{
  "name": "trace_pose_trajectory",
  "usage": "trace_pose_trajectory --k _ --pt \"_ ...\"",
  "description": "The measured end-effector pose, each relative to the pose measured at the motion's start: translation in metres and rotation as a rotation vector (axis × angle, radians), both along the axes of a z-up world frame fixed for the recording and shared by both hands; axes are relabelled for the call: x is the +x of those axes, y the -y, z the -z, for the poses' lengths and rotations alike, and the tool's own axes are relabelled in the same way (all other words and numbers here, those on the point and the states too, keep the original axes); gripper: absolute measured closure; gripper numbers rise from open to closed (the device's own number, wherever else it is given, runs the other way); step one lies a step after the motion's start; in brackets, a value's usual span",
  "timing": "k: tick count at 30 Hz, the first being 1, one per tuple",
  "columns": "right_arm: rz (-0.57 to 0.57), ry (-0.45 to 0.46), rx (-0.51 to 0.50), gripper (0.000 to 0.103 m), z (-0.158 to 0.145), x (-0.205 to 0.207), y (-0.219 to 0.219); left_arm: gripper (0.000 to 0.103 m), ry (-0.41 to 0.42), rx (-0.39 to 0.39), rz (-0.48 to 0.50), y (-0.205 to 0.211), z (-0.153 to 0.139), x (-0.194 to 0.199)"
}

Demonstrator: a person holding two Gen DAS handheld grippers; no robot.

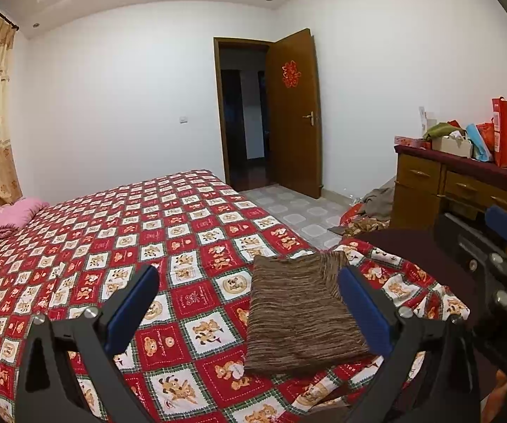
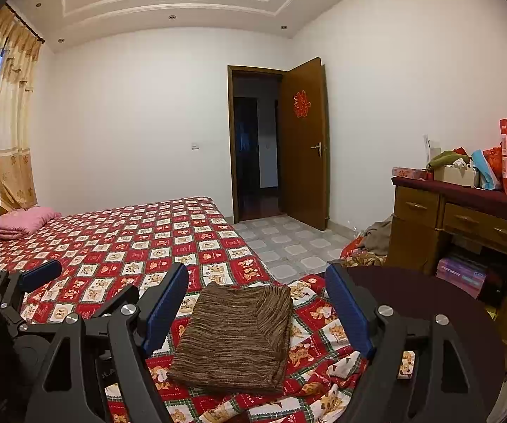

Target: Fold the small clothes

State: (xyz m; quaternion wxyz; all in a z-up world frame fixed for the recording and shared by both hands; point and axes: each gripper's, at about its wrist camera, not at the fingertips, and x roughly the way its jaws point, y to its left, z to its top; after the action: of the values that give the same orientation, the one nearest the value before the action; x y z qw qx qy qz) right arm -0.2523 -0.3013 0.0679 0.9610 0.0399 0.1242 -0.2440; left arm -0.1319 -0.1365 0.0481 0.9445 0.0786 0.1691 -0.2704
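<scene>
Garment: a folded brown knit garment (image 2: 234, 338) lies flat on the bed (image 2: 130, 243), near the bed's near right corner, on the red patchwork bedspread (image 1: 119, 246).
Long axis: the folded rectangle runs from the cameras away toward the open door (image 2: 303, 141); the short edges are the near and far ends.
Fold detail: at the far right corner a flap lies doubled over the top layer.
Left gripper (image 1: 250, 303): fingers spread wide, holding nothing. The garment sits in front of the gap, nearer the right-hand finger (image 1: 362, 310), which overlaps its right edge in the picture; contact cannot be told.
Right gripper (image 2: 257, 310): fingers spread wide, holding nothing. The garment lies centred in the gap ahead, apart from both pads.
Left wrist view only: the right gripper's body at the right edge, beside the garment, and a dark round surface (image 1: 412, 257) beyond the bed corner.
Right wrist view only: the left gripper's blue finger (image 2: 40, 275) at the left edge over the bedspread, the space under the wooden desk (image 2: 426, 211) with a purple box (image 2: 461, 275), and rumpled bedspread at the near edge of the garment.
Both views: pink pillow (image 1: 10, 216) at the far left of the bed; red bags (image 1: 504, 134) on the desk.
</scene>
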Motion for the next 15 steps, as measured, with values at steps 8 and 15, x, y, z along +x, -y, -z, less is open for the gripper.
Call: trace_pose_trajectory --k 8,15 --pt "0.001 0.002 0.0 0.022 0.0004 -0.0019 0.0006 0.0 -0.007 0.002 0.002 -0.0008 0.0002 0.0009" --pt "0.003 -0.002 0.004 0.022 0.0008 -0.0025 0.0003 0.0 -0.01 0.005 0.0 -0.002 0.0004 0.0024"
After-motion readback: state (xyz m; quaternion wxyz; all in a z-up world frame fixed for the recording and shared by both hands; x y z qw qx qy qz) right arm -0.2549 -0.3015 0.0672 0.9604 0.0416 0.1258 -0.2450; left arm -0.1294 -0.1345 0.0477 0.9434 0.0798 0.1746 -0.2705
